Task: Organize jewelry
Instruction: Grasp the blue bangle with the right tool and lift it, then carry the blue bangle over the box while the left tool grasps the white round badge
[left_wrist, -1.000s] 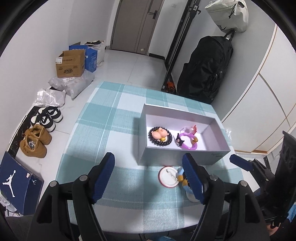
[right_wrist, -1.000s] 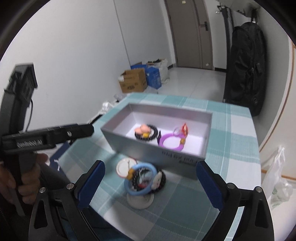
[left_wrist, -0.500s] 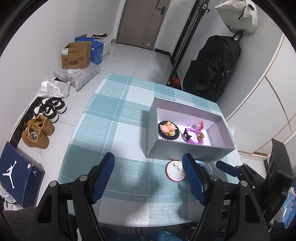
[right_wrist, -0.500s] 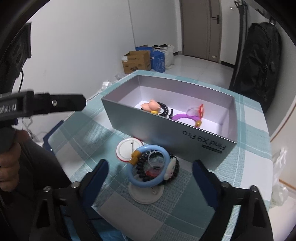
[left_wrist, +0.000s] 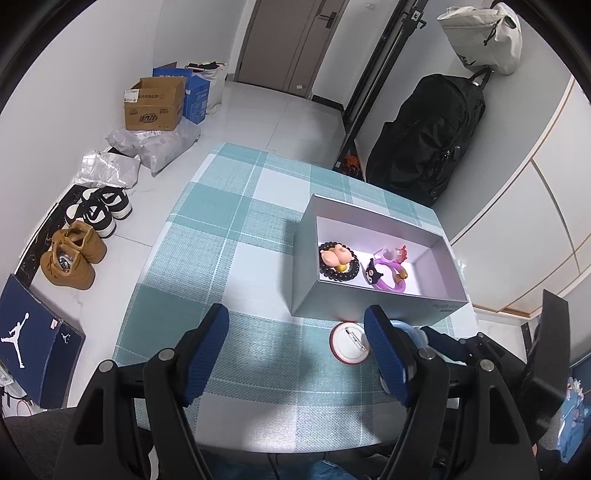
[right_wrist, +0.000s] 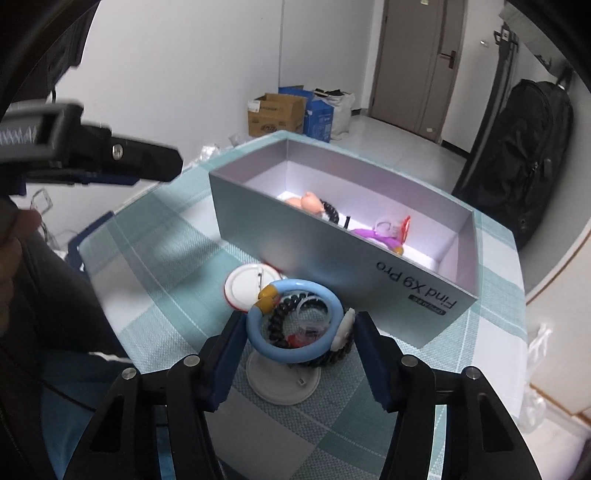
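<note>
A grey box (left_wrist: 308, 273) (right_wrist: 332, 243) stands on the checked table and holds a black bead bracelet (left_wrist: 338, 261) and a purple bracelet (left_wrist: 388, 275). In front of it a white stand (right_wrist: 283, 378) carries a light-blue ring bracelet (right_wrist: 295, 321) and a black bead bracelet (right_wrist: 284, 314). My right gripper (right_wrist: 297, 354) has its fingers on both sides of the blue ring, touching it. A white round pin badge (left_wrist: 350, 343) (right_wrist: 245, 288) lies beside the stand. My left gripper (left_wrist: 301, 354) is open and empty above the table's near edge.
The table is covered with a teal checked cloth (left_wrist: 229, 236). On the floor to the left are shoes (left_wrist: 72, 254), cardboard boxes (left_wrist: 153, 105) and bags. A black suitcase (left_wrist: 424, 140) leans by the wall at the back right.
My right gripper has moved in toward the stand and its fingers have narrowed from wide open onto the blue ring. The left gripper has drifted slightly and stays open.
</note>
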